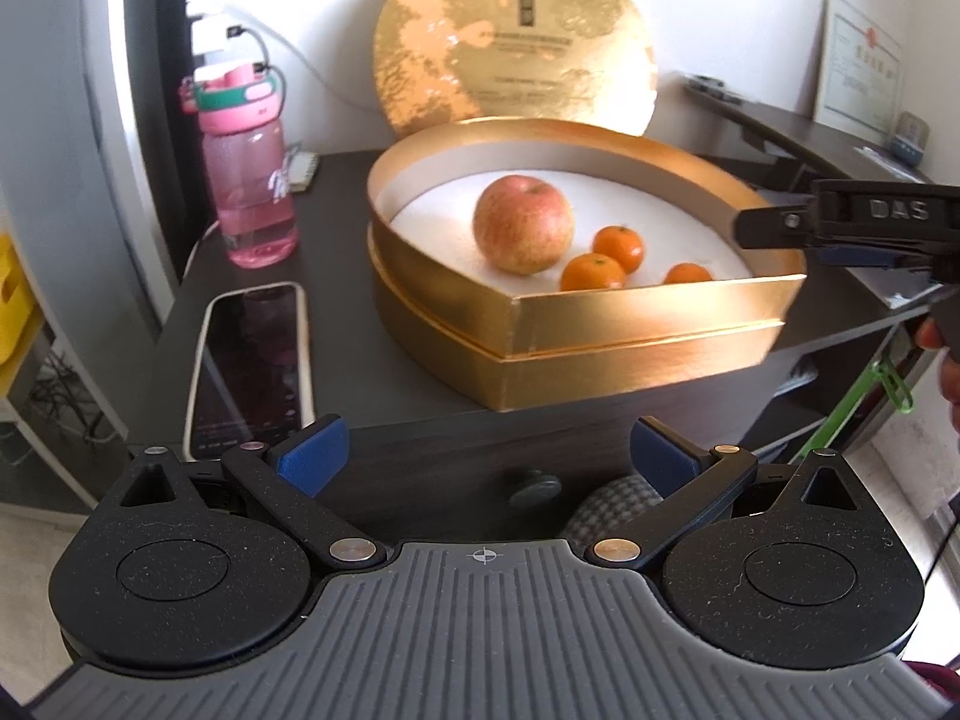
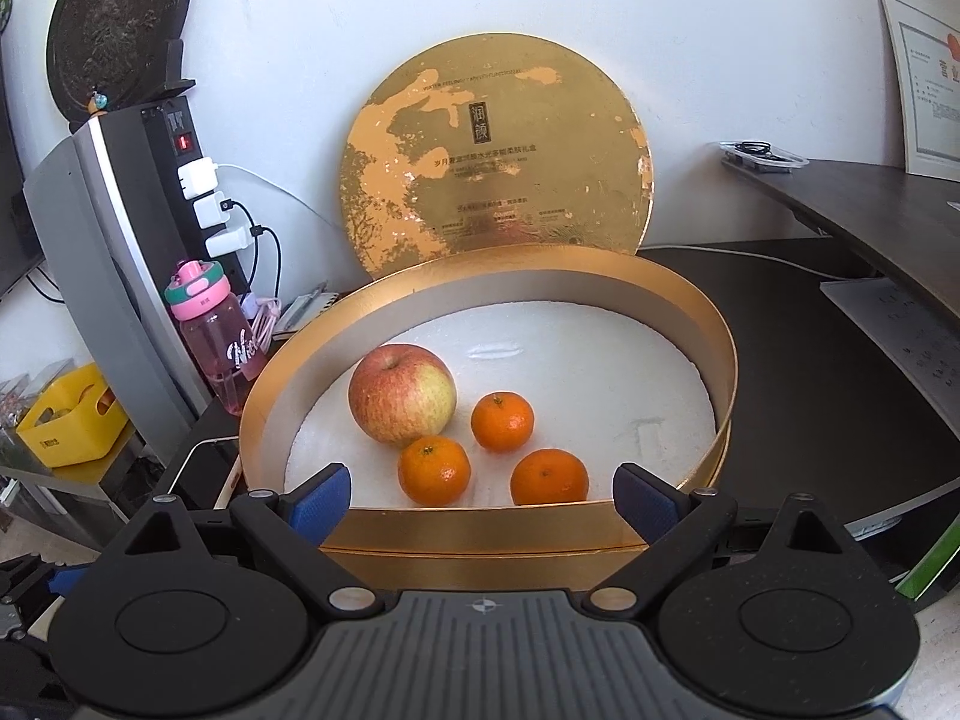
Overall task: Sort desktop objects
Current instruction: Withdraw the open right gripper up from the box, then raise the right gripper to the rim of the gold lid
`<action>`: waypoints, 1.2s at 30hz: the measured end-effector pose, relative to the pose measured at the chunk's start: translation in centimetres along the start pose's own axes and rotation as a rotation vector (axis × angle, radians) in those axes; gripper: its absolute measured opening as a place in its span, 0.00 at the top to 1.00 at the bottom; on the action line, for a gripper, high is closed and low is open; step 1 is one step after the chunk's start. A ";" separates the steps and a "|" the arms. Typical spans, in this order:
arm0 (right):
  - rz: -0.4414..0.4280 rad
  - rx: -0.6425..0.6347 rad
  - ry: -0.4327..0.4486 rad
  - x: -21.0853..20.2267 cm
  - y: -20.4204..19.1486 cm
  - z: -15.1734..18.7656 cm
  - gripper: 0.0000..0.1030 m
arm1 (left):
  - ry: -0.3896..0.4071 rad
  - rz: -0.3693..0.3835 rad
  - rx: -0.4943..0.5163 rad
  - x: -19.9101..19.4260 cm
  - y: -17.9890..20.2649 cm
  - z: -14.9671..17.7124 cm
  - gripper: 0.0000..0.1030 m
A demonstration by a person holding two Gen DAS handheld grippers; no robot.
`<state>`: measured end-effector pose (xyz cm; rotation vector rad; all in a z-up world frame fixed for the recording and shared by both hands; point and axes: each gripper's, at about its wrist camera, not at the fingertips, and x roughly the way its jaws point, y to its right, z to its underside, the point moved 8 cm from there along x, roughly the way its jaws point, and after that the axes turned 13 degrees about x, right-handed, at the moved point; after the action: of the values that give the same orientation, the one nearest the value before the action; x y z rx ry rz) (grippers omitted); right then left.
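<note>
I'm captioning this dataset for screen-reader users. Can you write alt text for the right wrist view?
The open right gripper faces a round gold box holding an apple and three tangerines on white padding. Its gold lid leans against the wall behind; a pink water bottle stands left.

— Your box (image 2: 480, 531) is gold with a white floor, its lid (image 2: 495, 150) mottled gold.

— You see a red-yellow apple (image 2: 401, 393), three orange tangerines (image 2: 501, 421), and a pink bottle (image 1: 251, 192).
</note>
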<state>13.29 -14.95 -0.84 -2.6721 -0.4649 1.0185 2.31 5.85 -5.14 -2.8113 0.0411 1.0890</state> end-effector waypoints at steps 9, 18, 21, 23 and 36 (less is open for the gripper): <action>0.014 -0.028 0.035 -0.6 -0.4 -1.2 0.08 | -0.068 -0.088 -0.049 1.5 -2.7 -0.9 0.01; 0.023 -0.051 0.080 -1.7 0.0 -2.6 0.08 | -0.051 -0.120 -0.029 1.2 -2.6 -2.2 0.01; 0.026 -0.059 0.095 -2.1 0.2 -3.1 0.07 | -0.033 -0.103 -0.005 1.0 -1.6 -2.6 0.01; 0.028 -0.064 0.105 -2.3 0.3 -3.4 0.07 | -0.016 -0.076 0.018 0.9 -0.6 -2.9 0.01; 0.096 -0.174 0.262 -8.1 1.4 -9.8 0.07 | 0.029 0.029 0.094 1.6 3.3 -5.2 0.00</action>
<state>14.54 -20.41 10.67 -2.9534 -0.3902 0.6631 6.79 1.94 -2.77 -2.7511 0.1322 1.0241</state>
